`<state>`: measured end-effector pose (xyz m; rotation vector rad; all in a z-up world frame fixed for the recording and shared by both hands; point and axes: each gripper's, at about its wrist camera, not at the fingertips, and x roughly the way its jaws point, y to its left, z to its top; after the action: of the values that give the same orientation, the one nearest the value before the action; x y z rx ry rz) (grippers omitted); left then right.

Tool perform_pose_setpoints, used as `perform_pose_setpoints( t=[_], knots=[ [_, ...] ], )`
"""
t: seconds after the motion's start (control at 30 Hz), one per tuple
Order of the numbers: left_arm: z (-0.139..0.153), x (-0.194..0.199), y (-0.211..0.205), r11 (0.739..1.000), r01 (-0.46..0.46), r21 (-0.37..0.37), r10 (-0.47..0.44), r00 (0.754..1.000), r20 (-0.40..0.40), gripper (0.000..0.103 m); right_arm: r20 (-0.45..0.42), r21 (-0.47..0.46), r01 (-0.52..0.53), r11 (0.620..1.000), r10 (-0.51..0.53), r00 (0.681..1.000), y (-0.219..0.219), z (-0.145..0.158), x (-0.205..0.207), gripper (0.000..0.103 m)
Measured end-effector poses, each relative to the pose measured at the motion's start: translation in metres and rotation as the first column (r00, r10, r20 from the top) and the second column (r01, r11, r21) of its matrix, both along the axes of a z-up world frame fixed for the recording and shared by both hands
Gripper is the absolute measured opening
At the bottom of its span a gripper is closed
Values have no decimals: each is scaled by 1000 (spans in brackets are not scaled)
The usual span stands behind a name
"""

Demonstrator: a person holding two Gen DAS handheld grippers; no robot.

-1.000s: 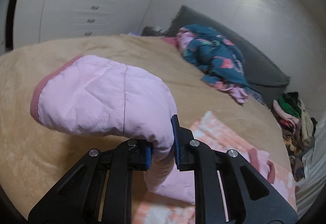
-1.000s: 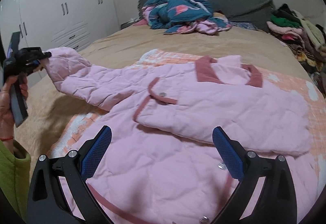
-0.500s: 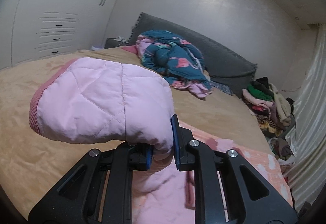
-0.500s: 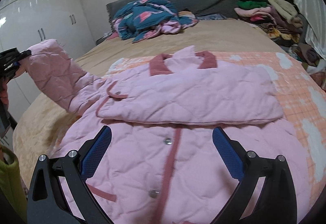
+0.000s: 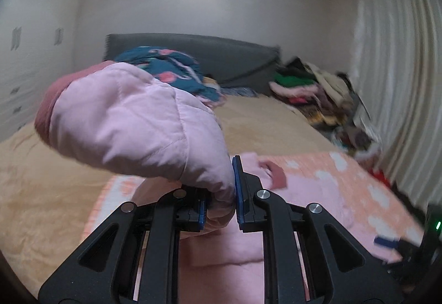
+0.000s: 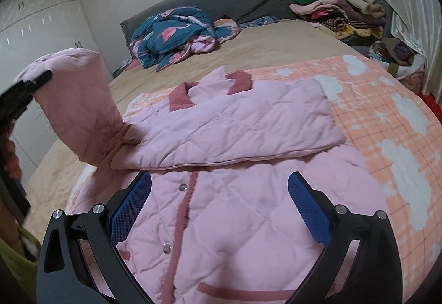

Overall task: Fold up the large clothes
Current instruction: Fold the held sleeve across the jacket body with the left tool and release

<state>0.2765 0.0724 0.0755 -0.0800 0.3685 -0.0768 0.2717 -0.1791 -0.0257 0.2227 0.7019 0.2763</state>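
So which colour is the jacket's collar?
Dusty rose collar on the pale pink jacket; right wrist view.

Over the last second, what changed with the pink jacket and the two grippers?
The left gripper carried the jacket sleeve up and inward toward the pink quilted jacket. No grasp or release. The right gripper stayed open above the jacket; the other sleeve stayed folded across.
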Motion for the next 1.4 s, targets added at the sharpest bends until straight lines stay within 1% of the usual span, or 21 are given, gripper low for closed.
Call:
perform_pose_setpoints(
  t=[0.1, 0.2, 0.3, 0.37, 0.43, 0.53, 0.7, 0.77, 0.93, 1.0, 1.03, 1.07, 1.1, 1.17, 1.2, 1.23, 1.27, 1.3, 1.33, 1.37, 1.4],
  knots=[
    [-10, 7, -29, 997, 63, 40, -63, 998, -14, 9, -5, 3, 31, 1000, -31, 999, -17, -1, -5, 99],
    [-24, 12, -58, 986, 121, 115, -119, 993, -27, 9, -15, 10, 69, 998, -68, 998, -37, -3, -9, 99],
    [-39, 20, -79, 974, 187, 124, -181, 982, -58, 9, -21, 11, 106, 994, -106, 994, -53, -6, -12, 99],
    [-49, 21, -93, 963, 223, 149, -212, 974, -83, 9, -31, 16, 129, 992, -128, 991, -63, -9, -14, 99],
    [-63, 22, -105, 951, 245, 190, -227, 968, -111, 9, -40, 23, 147, 989, -146, 988, -71, -13, -15, 99],
    [-80, 26, -116, 943, 274, 188, -246, 956, -158, 9, -50, 30, 175, 984, -173, 984, -81, -18, -18, 99],
    [-111, 24, -135, 921, 295, 256, -242, 945, -218, 9, -78, 57, 193, 979, -189, 979, -91, -26, -16, 99],
    [-124, 23, -141, 904, 310, 294, -238, 937, -255, 11, -88, 60, 201, 978, -196, 977, -92, -28, -15, 99],
    [-143, 14, -159, 842, 327, 429, -211, 932, -296, 16, -99, 74, 212, 975, -204, 974, -96, -31, -14, 99],
    [-149, 11, -162, 825, 326, 461, -198, 932, -304, 22, -109, 83, 216, 973, -206, 972, -97, -32, -13, 99],
    [-152, 9, -163, 812, 330, 481, -193, 930, -312, 36, -112, 86, 217, 972, -207, 972, -97, -31, -14, 99],
    [-154, 6, -165, 798, 343, 496, -193, 924, -329, 62, -116, 91, 221, 971, -210, 971, -98, -32, -13, 99],
    [-155, 4, -165, 788, 354, 503, -198, 920, -338, 71, -119, 94, 225, 970, -213, 970, -99, -32, -13, 99],
    [-157, -3, -169, 756, 379, 534, -209, 912, -352, 72, -124, 102, 231, 968, -218, 968, -100, -32, -12, 99],
    [-157, -6, -170, 749, 387, 537, -214, 909, -357, 72, -127, 109, 234, 966, -220, 967, -100, -32, -11, 99],
    [-154, -7, -168, 757, 417, 503, -242, 894, -376, 72, -129, 116, 235, 965, -220, 967, -100, -32, -11, 99],
    [-151, -7, -164, 773, 437, 459, -268, 882, -388, 74, -131, 123, 234, 964, -218, 967, -100, -31, -10, 99],
    [-144, -5, -155, 799, 459, 388, -300, 864, -405, 77, -133, 128, 234, 964, -217, 967, -100, -31, -9, 99],
    [-140, -4, -150, 810, 472, 348, -319, 852, -414, 81, -134, 131, 234, 963, -216, 967, -99, -31, -9, 99],
    [-133, -4, -143, 822, 477, 310, -334, 846, -415, 84, -135, 134, 233, 963, -215, 967, -98, -31, -7, 99],
    [-127, -2, -136, 836, 472, 281, -340, 846, -411, 85, -137, 137, 233, 963, -215, 967, -97, -31, -6, 99]
  ],
)
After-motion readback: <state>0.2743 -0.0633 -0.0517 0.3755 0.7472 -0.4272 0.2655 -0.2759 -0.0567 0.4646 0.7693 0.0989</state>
